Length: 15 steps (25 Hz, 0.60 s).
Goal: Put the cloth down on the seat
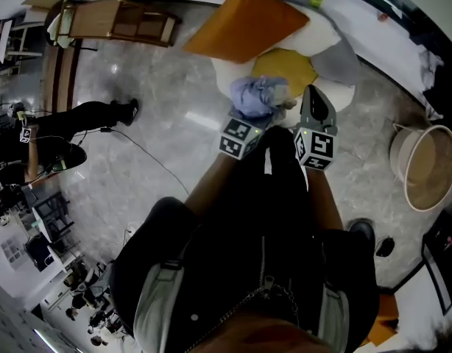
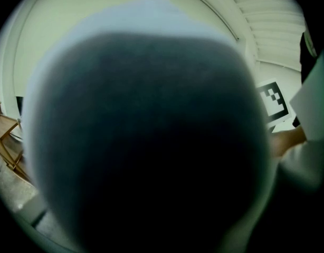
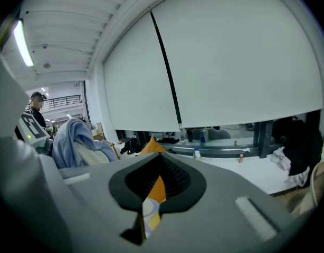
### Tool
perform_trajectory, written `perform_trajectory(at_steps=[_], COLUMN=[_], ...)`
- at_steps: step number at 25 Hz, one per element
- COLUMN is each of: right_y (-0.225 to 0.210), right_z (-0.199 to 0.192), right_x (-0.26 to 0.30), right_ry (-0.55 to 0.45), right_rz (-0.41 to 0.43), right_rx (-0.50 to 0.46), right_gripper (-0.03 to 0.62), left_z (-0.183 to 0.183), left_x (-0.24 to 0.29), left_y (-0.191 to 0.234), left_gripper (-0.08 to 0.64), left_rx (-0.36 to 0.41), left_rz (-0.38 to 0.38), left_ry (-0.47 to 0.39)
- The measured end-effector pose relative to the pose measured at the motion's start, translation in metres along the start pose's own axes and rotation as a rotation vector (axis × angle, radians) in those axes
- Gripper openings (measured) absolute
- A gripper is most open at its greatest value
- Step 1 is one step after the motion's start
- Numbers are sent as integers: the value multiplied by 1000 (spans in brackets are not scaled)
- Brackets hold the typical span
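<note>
Left gripper: closed on the cloth. Its jaws are covered by a bunched fold that fills its own view, so the hold is judged from the head view, where the bundle is carried at its tip.
Right gripper: the jaws are brought almost together, with only a thin slit left between the pads, and nothing is held. It is kept just beside the left one, at its three o'clock, seemingly as a spare to spread or steady the fabric.
Cloth: pale blue and crumpled into a ball. It is held over the near edge of the seat and is not yet laid on it. Whether its lowest fold touches the seat cannot be told.
Seat: white and rounded, at twelve o'clock from both grippers. A yellow cushion is seen in its middle, and an orange cushion is propped at its far side, at eleven o'clock.
Reason for the hold: the fabric is gathered in one grip so that it can be carried without trailing.
Step in hand: the bundle is poised for lowering, and release is judged to be close.
Next move: the grip should be lowered to the yellow cushion and opened.
Risk: a fold may be caught on a jaw, or the cloth may slide off the rounded edge.
Surroundings: a basket at three o'clock and a wooden chair at ten o'clock.
</note>
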State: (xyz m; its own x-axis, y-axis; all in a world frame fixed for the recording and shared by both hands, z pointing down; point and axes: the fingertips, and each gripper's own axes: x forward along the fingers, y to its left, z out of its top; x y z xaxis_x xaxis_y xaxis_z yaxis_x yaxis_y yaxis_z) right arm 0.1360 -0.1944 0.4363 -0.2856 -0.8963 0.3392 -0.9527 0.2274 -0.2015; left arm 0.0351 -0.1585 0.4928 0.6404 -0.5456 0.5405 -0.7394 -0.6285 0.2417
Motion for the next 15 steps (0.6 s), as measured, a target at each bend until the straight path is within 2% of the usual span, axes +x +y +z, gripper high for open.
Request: perform_trajectory(at_steps=[5,15], right_y=[-7,-32], right_z=[-14,-57], right_x=[27,60], right_ry=[28,85], right_rz=[-17,-65], right_rx=[-14,23], right_gripper=[2,2], left_z=[-8,-39], left_x=[30,94], left_y=[28,52], left_gripper=[184,184], left_rx=[6,7], left_rz=[-23,-68], left_ry=[12,65])
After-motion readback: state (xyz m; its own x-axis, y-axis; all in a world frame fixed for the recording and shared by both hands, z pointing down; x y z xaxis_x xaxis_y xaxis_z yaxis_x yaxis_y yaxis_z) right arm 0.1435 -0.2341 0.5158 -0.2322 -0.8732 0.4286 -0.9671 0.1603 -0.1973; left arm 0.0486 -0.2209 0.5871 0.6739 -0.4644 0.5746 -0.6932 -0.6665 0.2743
